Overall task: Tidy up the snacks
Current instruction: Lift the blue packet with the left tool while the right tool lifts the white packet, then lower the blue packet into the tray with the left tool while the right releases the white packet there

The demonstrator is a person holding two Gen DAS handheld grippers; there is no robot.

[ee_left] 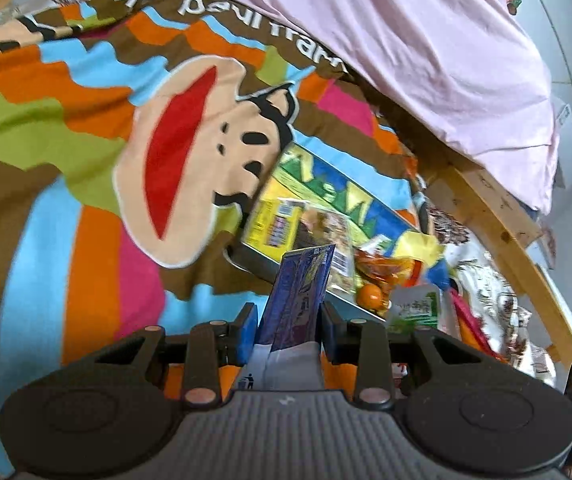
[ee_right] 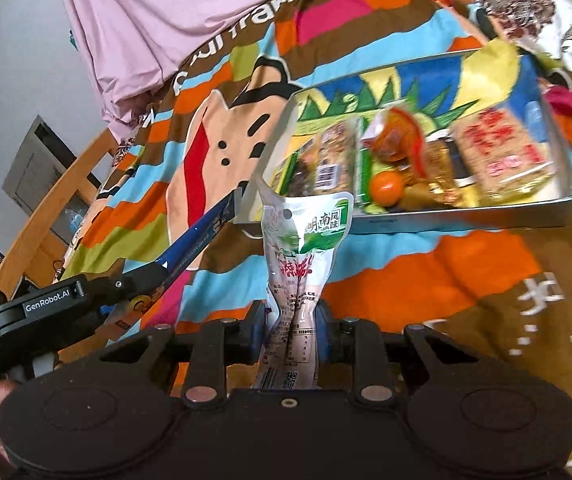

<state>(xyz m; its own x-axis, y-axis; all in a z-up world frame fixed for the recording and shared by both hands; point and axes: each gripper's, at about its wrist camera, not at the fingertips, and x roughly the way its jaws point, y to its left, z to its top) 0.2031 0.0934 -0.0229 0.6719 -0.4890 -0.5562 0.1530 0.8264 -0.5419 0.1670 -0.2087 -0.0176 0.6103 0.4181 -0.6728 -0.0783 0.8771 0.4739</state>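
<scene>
My left claw (ee_left: 288,322) is clamped on a blue packet (ee_left: 300,292); my right claw (ee_right: 291,330) is clamped on a white-green pouch (ee_right: 306,248). Both are held above the blanket (ee_right: 426,280), near the tray (ee_right: 466,216) of snacks (ee_right: 502,156) beyond.

Motion blur smears the print on the wrapped snack packets (ee_right: 502,160) in the shallow metal tray (ee_right: 466,208); labels unreadable. Lower end of the blue foil snack packet (ee_left: 298,296) is hidden behind the gripper body at bottom centre. Pink bedsheet (ee_left: 406,40) is cut off by the top edge.
</scene>
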